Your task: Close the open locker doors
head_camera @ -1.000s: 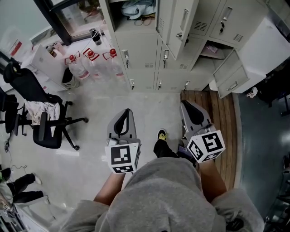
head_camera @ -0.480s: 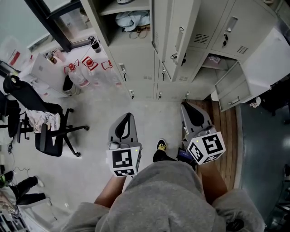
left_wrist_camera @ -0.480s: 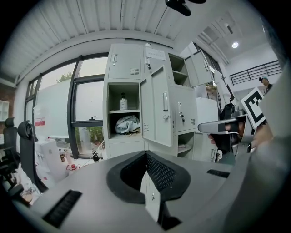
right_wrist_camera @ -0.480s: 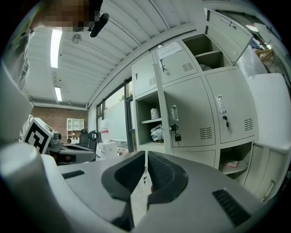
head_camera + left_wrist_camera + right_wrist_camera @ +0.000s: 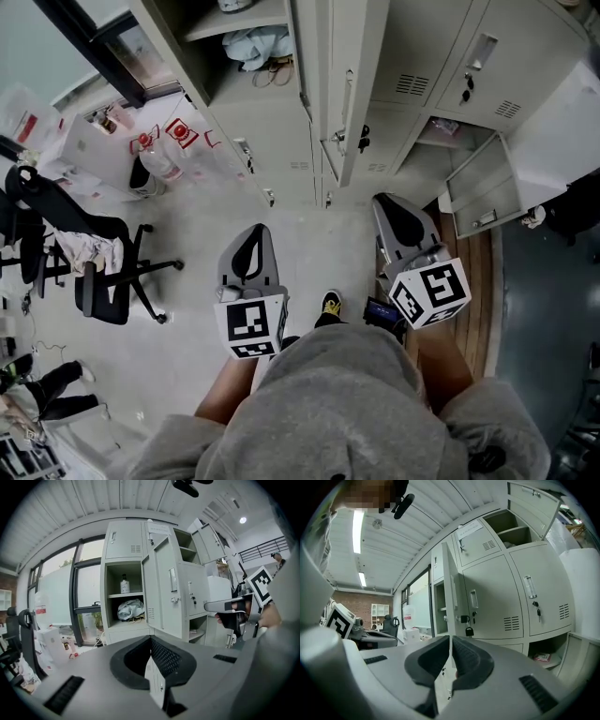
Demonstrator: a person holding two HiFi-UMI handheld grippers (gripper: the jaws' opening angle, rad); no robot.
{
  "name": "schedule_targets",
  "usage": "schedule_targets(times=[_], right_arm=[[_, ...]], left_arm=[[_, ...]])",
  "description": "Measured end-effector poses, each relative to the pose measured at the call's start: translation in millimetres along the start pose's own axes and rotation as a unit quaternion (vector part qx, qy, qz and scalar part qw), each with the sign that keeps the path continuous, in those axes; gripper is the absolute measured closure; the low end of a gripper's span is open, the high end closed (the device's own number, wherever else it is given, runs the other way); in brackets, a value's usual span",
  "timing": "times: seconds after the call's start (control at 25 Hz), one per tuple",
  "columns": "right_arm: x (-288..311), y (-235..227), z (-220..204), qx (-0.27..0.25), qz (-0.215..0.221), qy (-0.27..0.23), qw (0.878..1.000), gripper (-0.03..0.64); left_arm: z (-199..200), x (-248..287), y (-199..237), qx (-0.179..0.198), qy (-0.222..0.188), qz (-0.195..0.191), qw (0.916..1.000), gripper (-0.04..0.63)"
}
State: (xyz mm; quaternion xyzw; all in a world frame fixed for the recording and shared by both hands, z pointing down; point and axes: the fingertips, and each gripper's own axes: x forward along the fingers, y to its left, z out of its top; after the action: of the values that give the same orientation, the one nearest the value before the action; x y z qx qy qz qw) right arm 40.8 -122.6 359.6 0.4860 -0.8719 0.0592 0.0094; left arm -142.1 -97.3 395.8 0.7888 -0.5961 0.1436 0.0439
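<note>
We face the lockers (image 5: 427,56) with left gripper (image 5: 261,234) and right gripper (image 5: 389,211) both clenched on nothing and well short of them, so nothing looks closed yet: the tall middle door (image 5: 361,75), low right door (image 5: 480,190) and top door (image 5: 534,503) hang open.

The lockers (image 5: 412,56) look like painted sheet metal: pale beige-grey, smooth, with a soft satin sheen. The open door (image 5: 361,56) in the upper middle is the same stuff. The padlock (image 5: 469,631) is dark metal. The floor (image 5: 187,234) is pale, smooth and a bit glossy, and the wood slat platform (image 5: 480,319) at lower right is brown and matt. The left gripper (image 5: 151,639) and right gripper (image 5: 451,637) are matt grey plastic with black pads (image 5: 165,657), rough and gridded. The marker cube (image 5: 251,323) is matt. There's crumpled pale cloth (image 5: 255,45) up top, and a grey knit garment (image 5: 328,403) at the bottom.
</note>
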Motion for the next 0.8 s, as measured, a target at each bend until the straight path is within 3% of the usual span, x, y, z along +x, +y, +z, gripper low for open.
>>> schedule_targets(times=[0.68, 0.8], right_arm=[[25.9, -27.5, 36.0, 0.012, 0.074, -0.027, 0.997, 0.574], [33.4, -26.4, 44.4, 0.001, 0.085, -0.031, 0.996, 0.532]], left_arm=[[9.3, 30.3, -7.0, 0.000, 0.010, 0.015, 0.9998, 0.584], [9.0, 32.4, -2.6, 0.001, 0.010, 0.016, 0.9998, 0.584]])
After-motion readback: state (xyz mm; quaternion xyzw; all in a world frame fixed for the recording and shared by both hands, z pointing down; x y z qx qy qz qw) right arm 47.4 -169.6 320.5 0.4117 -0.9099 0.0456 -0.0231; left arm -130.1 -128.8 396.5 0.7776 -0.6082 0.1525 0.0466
